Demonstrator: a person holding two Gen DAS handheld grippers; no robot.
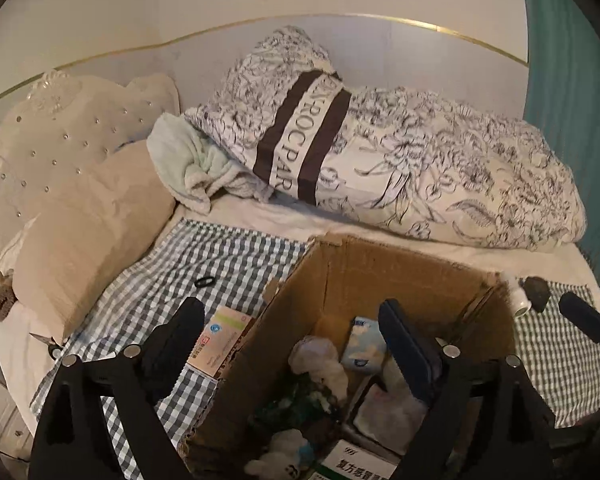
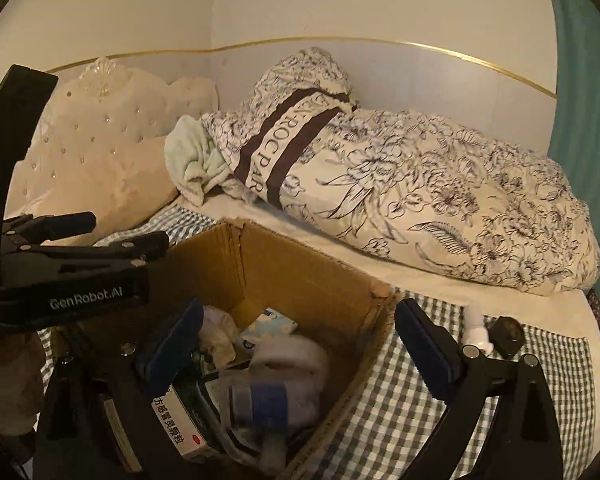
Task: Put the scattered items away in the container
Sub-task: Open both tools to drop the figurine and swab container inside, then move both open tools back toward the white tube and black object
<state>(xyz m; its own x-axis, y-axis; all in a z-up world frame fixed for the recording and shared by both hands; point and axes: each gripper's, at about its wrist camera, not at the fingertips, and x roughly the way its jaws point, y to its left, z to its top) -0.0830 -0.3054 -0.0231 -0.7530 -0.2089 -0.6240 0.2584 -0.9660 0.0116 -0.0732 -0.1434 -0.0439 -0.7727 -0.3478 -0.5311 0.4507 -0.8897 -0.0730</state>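
An open cardboard box (image 1: 380, 264) stands on the checked cloth and holds a tissue pack (image 1: 364, 344), white soft items and a medicine box (image 1: 360, 464). My left gripper (image 1: 290, 312) hangs open and empty above the box's left wall. In the right wrist view my right gripper (image 2: 300, 312) is open and empty over the box's (image 2: 300, 264) right side. Outside the box lie a pink-green carton (image 1: 220, 340), a black hair tie (image 1: 204, 281), a white bottle (image 2: 476, 328) and a dark lump (image 2: 508, 332).
The box sits on a bed with a checked cloth (image 1: 172, 264). A flowered duvet (image 1: 420, 160) is heaped behind it, and beige pillows (image 1: 92, 216) lie at the left. Scissors (image 1: 48, 344) rest near the left edge. A teal curtain (image 1: 572, 80) hangs at the right.
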